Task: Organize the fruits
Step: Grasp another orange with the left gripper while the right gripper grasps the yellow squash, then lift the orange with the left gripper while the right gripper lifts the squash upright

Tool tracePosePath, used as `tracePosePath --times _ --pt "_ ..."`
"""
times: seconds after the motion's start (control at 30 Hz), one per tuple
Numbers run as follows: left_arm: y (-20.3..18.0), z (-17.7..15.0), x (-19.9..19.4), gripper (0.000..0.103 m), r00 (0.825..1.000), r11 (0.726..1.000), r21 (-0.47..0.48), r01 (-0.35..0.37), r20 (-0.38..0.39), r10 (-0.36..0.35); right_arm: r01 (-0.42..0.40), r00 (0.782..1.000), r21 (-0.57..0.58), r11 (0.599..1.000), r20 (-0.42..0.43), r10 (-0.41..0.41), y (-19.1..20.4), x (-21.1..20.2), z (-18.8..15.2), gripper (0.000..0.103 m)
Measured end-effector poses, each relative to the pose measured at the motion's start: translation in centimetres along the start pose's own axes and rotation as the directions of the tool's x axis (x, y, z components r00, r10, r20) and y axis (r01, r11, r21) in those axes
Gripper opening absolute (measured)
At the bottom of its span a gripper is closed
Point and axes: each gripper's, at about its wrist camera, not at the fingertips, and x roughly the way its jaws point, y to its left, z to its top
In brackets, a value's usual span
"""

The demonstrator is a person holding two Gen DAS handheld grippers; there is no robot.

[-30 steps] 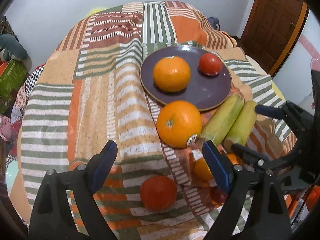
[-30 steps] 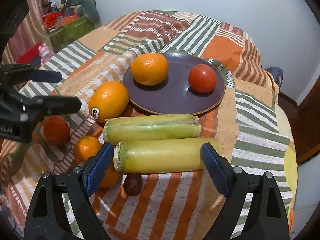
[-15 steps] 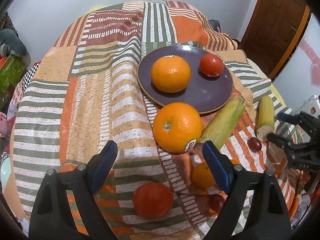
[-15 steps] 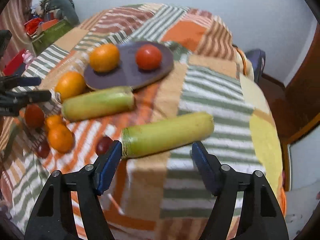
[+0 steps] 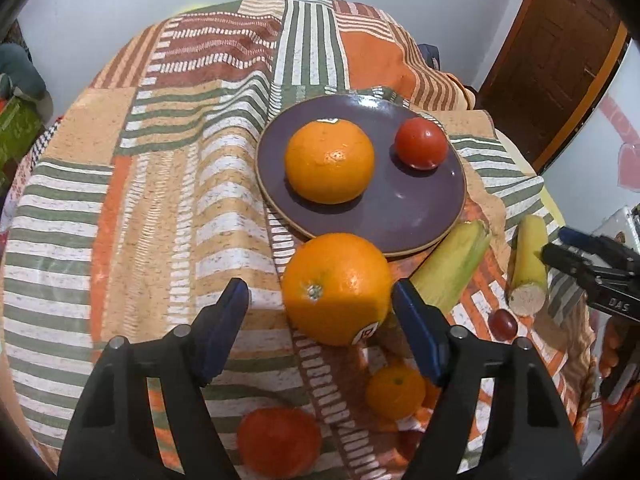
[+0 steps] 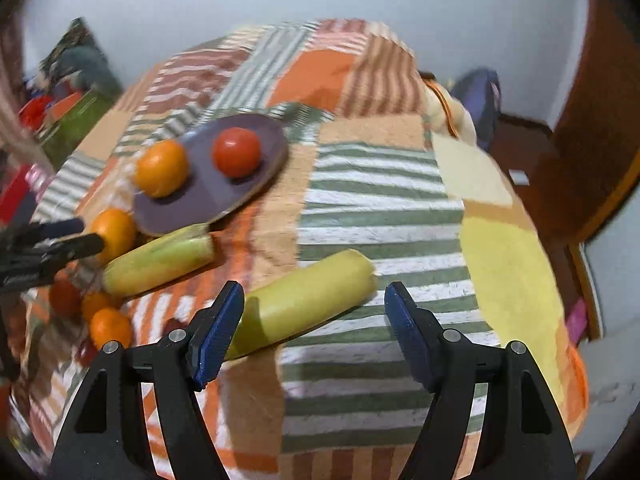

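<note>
left gripper: fingers apart, nothing between the pads; it hangs just short of the sticker orange.
sticker orange: lies at 12 o'clock from the left fingers, slightly toward 1, inside the line of the gap; it sits on the patchwork cloth, just beside the near rim of the purple plate, whether touching I cannot tell.
right gripper: fingers apart, empty.
yellow corn cob: on the cloth, directly ahead of the right fingers; long axis runs from about 8 o'clock to 2 o'clock, its cut end just beside the left pad.
second corn cob: well off at 10 o'clock from the right gripper, near the plate's edge.
plate contents: one orange and one tomato, apart from each other.
loose fruit near the left gripper: a small orange, a tomato, a dark grape.
nearer hand: left for the sticker orange, right for the yellow cob.
judgement: the left gripper looks set to go straight forward around the orange; round, so no axis to match.
risk: the orange may roll toward the plate.
</note>
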Motion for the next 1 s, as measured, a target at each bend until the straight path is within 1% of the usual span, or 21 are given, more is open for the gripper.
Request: tracePosePath --times 0.07,0.1,0.2,0.23,0.27,0.3,0.33,0.4,0.47,0.5,0.57,0.7,0.77,0.83,0.93,1.0 --pt "-0.3 0.1 0.9 0.075 1.000 1.000 0.003 0.002 -0.024 -0.002 -0.013 1.000 0.039 0.999 0.004 0.013 -0.4 0.4 -0.1 0.080" --pt "-0.4 0.0 1.2 0.075 1.000 1.000 0.006 -0.004 -0.027 0.004 -0.015 1.000 0.051 0.999 0.002 0.015 -0.5 0.7 0.0 0.082" --pt "-0.4 0.2 1.8 0.075 0.999 1.000 0.006 -0.001 -0.032 0.001 -0.060 0.997 0.070 0.996 -0.035 0.062 0.2 2.1 0.1 0.083" --pt "-0.4 0.3 1.9 0.072 0.999 1.000 0.004 0.003 -0.033 -0.003 -0.051 0.998 0.073 0.996 -0.042 0.055 0.5 2.5 0.1 0.089" --pt "-0.4 0.3 2.0 0.070 0.999 1.000 0.003 0.014 -0.034 -0.014 -0.041 0.998 0.066 0.997 -0.042 0.044 0.7 2.8 0.2 0.090" --pt "-0.3 0.3 2.1 0.064 0.999 0.999 0.002 0.035 -0.039 -0.034 -0.030 0.999 0.051 0.998 -0.041 0.032 1.1 3.1 0.3 0.090" --pt "-0.4 0.3 2.0 0.064 0.999 0.999 0.003 0.034 -0.039 -0.034 -0.018 0.999 0.037 0.999 -0.036 0.019 1.4 3.2 0.4 0.090" --pt "-0.5 0.3 2.0 0.064 0.999 0.999 0.013 0.031 -0.036 -0.031 -0.013 1.000 0.018 1.000 -0.024 0.014 1.7 3.0 0.3 0.085" --pt "-0.5 0.3 1.7 0.063 0.999 1.000 0.019 0.025 -0.034 -0.024 -0.039 0.999 -0.003 0.999 -0.019 0.039 1.8 2.6 0.2 0.072" --pt "-0.5 0.3 1.5 0.063 1.000 1.000 0.021 0.014 -0.028 -0.013 -0.060 0.998 -0.016 0.998 -0.020 0.060 1.9 2.4 0.2 0.069" --pt "-0.5 0.2 1.0 0.063 1.000 1.000 0.019 0.002 -0.016 -0.002 -0.102 0.995 -0.050 0.994 -0.020 0.101 2.3 1.9 0.0 0.059" --pt "0.2 -0.1 -0.7 0.063 1.000 1.000 -0.006 0.008 0.009 -0.008 -0.117 0.993 -0.177 0.977 -0.018 0.116 4.6 1.1 -0.8 0.050" --pt "0.4 -0.4 -1.6 0.063 1.000 1.000 -0.006 0.005 0.019 -0.004 -0.126 0.992 -0.210 0.970 -0.026 0.123 5.4 1.0 -1.0 0.043" --pt "0.5 -0.7 -2.5 0.063 1.000 1.000 0.002 -0.005 0.030 0.005 -0.137 0.990 -0.225 0.965 -0.046 0.131 5.8 0.9 -1.2 0.039" --pt "0.6 -1.3 -3.7 0.063 0.999 1.000 0.012 -0.009 0.044 0.008 -0.131 0.991 -0.233 0.964 -0.057 0.121 5.8 0.6 -1.6 0.039" --pt "0.5 -1.7 -4.2 0.063 0.999 1.000 0.015 -0.007 0.047 0.006 -0.143 0.989 -0.218 0.965 -0.073 0.130 5.5 0.7 -1.5 0.039"
